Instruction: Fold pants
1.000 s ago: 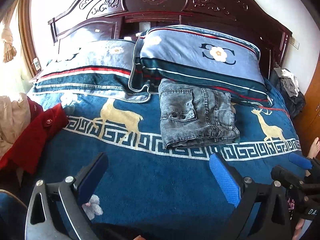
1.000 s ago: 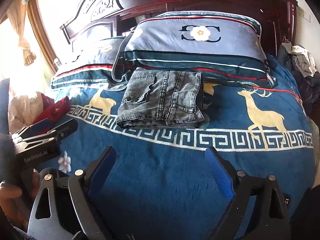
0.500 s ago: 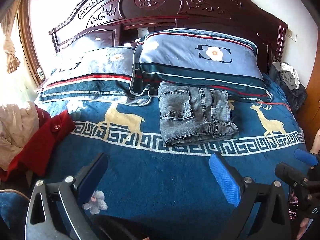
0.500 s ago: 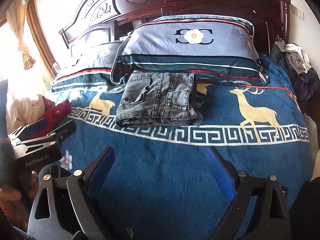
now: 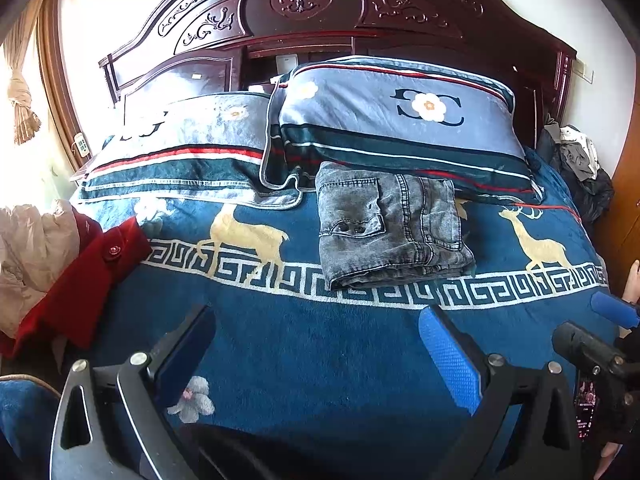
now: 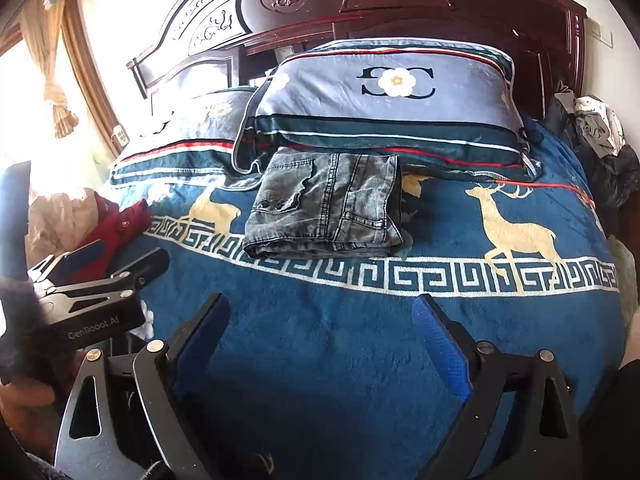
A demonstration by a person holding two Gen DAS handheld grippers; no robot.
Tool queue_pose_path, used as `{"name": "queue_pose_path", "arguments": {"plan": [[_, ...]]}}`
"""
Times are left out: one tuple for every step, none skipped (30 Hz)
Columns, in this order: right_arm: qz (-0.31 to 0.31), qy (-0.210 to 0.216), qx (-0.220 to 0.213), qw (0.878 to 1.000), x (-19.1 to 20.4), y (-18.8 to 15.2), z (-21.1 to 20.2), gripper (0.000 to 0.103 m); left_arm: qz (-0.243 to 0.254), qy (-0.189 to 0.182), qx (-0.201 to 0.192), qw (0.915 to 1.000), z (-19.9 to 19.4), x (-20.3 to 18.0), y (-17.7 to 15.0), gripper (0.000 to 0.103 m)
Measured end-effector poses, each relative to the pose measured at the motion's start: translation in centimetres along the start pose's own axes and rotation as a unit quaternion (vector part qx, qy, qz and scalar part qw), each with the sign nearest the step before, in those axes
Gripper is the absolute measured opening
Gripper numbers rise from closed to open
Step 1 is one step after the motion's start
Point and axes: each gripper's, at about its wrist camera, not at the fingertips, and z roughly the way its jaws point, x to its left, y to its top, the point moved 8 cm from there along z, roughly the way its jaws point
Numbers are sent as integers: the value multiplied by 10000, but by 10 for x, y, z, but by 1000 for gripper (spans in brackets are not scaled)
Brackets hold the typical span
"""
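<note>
My left hand-held gripper (image 5: 316,344) and right hand-held gripper (image 6: 320,332), both spread and empty, have drawn back; pants (image 5: 390,226) lie folded (task apparently complete) on the bed (image 5: 320,360).

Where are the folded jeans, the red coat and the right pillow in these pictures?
folded jeans (image 6: 326,206), right wrist view, on the middle of the top layer.
red coat (image 5: 86,280), left wrist view, on its flat red cloth.
right pillow (image 5: 400,120), left wrist view, on its light blue face.

The left tool (image 6: 100,264) carries "GenRobot.AI" in pale letters on its black body, seen in the right wrist view. The right pillow (image 6: 384,100) shows a dark mirrored-C monogram around a white flower.
</note>
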Motion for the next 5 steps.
{"name": "queue_pose_path", "arguments": {"plan": [[-3, -2, -3, 10000, 0, 0, 0, 93, -15, -28, 10, 10000, 0, 0, -1, 103], [-6, -5, -1, 10000, 1, 0, 0, 93, -36, -57, 30, 10000, 1, 0, -1, 103], [-1, -6, 3, 10000, 1, 0, 0, 93, -54, -83, 44, 9999, 2, -1, -2, 103], [2, -11, 13, 10000, 1, 0, 0, 93, -65, -99, 53, 9999, 2, -2, -3, 103], [0, -14, 19, 10000, 1, 0, 0, 93, -69, -99, 61, 9999, 3, -2, -3, 103]]}}
